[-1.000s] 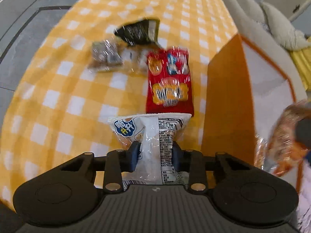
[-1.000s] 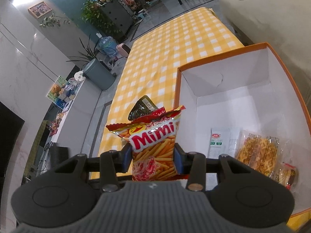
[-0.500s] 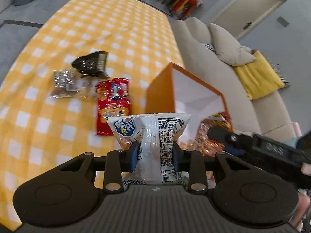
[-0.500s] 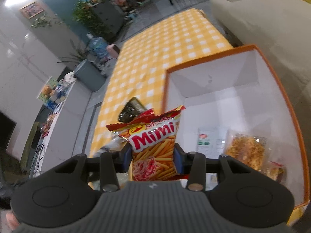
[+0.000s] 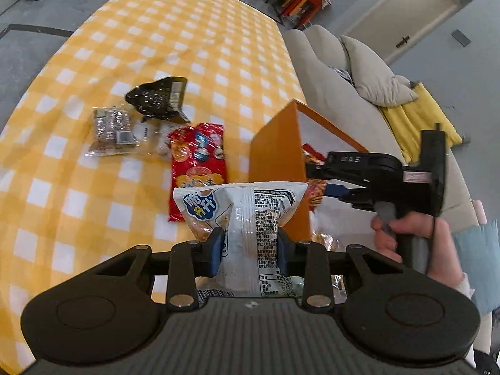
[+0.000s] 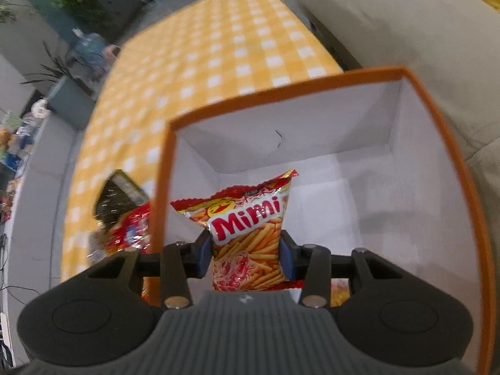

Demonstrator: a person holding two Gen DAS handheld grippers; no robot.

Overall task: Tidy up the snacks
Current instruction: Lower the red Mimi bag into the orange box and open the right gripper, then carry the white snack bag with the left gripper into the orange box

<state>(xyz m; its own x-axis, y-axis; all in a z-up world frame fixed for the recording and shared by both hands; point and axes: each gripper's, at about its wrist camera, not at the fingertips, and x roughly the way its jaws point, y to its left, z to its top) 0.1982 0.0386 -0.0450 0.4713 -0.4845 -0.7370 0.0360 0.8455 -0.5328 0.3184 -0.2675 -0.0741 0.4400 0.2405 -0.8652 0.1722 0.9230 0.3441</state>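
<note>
Left gripper (image 5: 247, 247): clamped on the lower part of a white snack bag (image 5: 242, 215), held upright above the counter (image 5: 93, 187), beside the orange box's near corner.
Right gripper (image 6: 245, 254): clamped on a red Mimi snack bag (image 6: 247, 228), held upright inside the orange box (image 6: 162, 168), close to its left wall; the left wrist view shows this gripper reaching over the box rim, a hand (image 5: 412, 243) on its grip.
Orange box: stands open at the right edge of the counter, white inside; more packets lie at its near end, mostly hidden behind the gripper.
Red flat packet (image 5: 198, 168): lies on the counter just left of the box.
Black packet (image 5: 159, 98): lies on the counter beyond the red flat packet.
Clear packet (image 5: 114, 131): lies on the counter, left of the red flat packet, near the black one.
Sofa (image 5: 340, 93): beyond the right edge of the counter, with cushions.
</note>
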